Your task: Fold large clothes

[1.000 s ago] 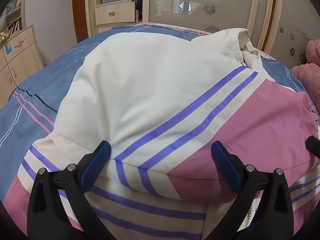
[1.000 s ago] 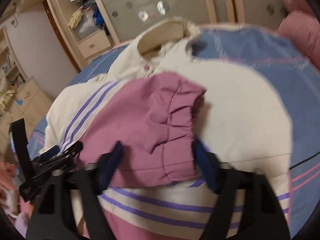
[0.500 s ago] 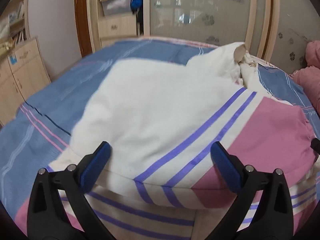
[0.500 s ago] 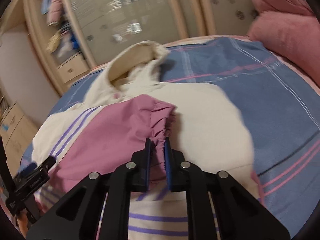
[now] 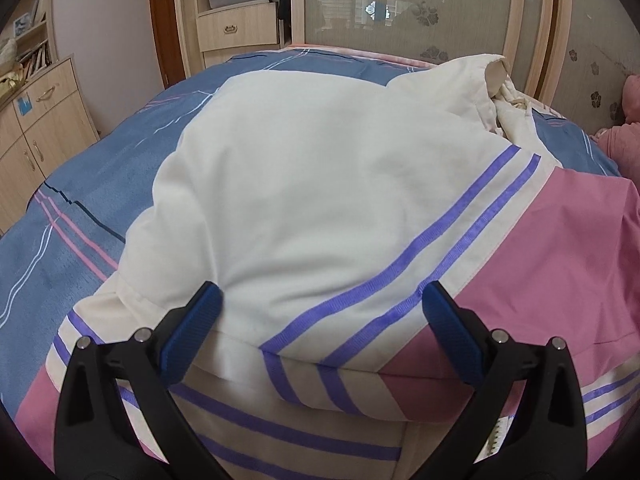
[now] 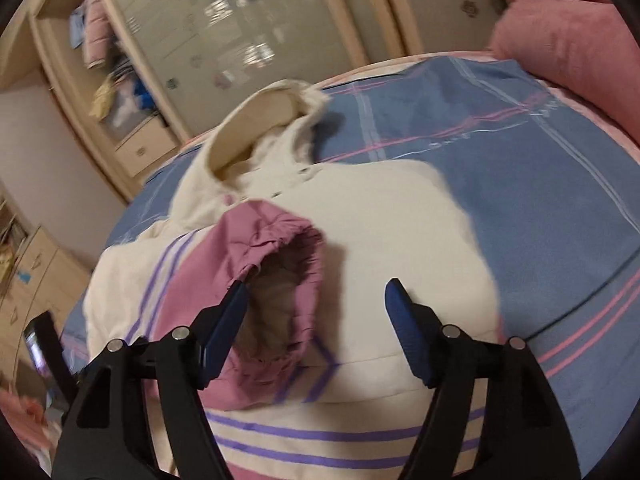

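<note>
Your jacket [image 5: 320,184] lies spread across the bed [image 5: 80,184], its sleeve folded inward so the pink cuff [image 6: 276,280] rests centred. Right gripper [image 6: 316,316] has just been opening, releasing the cuff; left gripper [image 5: 320,320] hovers, jaws apart, empty.

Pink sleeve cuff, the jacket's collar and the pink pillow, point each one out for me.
pink sleeve cuff [image 6: 280,240], right wrist view, on the gathered elastic rim above the opening.
collar [image 6: 256,120], right wrist view, on its cream inner face.
pink pillow [image 6: 568,36], right wrist view, on its front face.
</note>
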